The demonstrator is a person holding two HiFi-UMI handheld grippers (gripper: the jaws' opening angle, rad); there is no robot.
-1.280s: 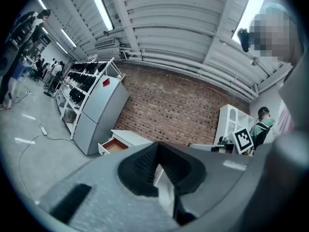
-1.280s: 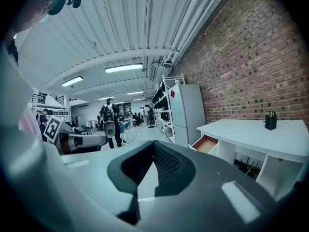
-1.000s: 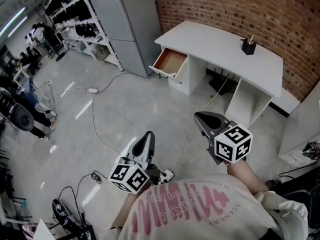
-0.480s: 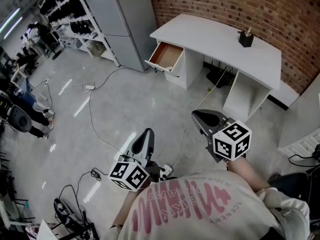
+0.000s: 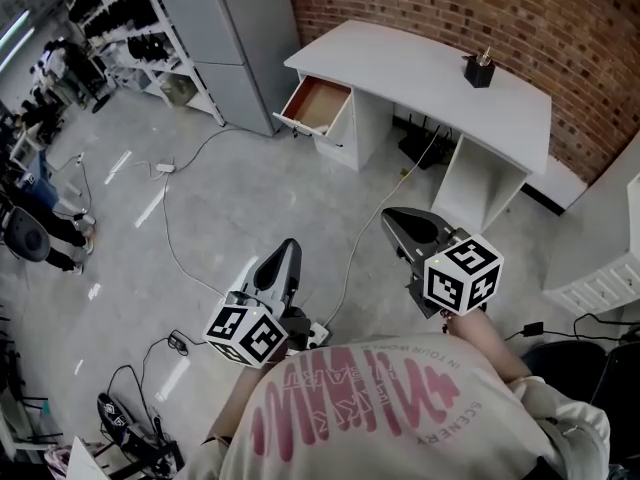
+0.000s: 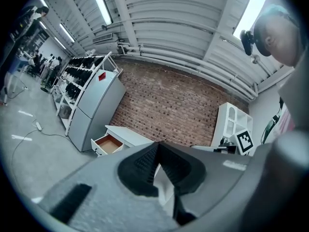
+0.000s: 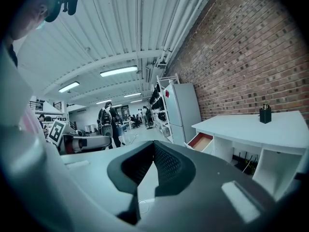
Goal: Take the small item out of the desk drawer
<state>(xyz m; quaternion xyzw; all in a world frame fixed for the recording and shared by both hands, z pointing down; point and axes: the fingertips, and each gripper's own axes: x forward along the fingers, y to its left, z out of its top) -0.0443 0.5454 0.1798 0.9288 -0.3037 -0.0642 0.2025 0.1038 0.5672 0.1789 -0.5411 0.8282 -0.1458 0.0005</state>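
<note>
Both tools pinched shut, empty: left tool (image 5: 287, 250), right tool (image 5: 393, 220). Open drawer (image 5: 318, 108) of desk (image 5: 430, 63) well ahead, slightly nearer than before (approach underway); small item inside not discernible.

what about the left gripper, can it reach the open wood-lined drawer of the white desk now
Probably not from here: the left gripper is down by the person's body, with grey floor between it and the wood-lined drawer. Nothing blocks the way; stepping closer should do.
</note>
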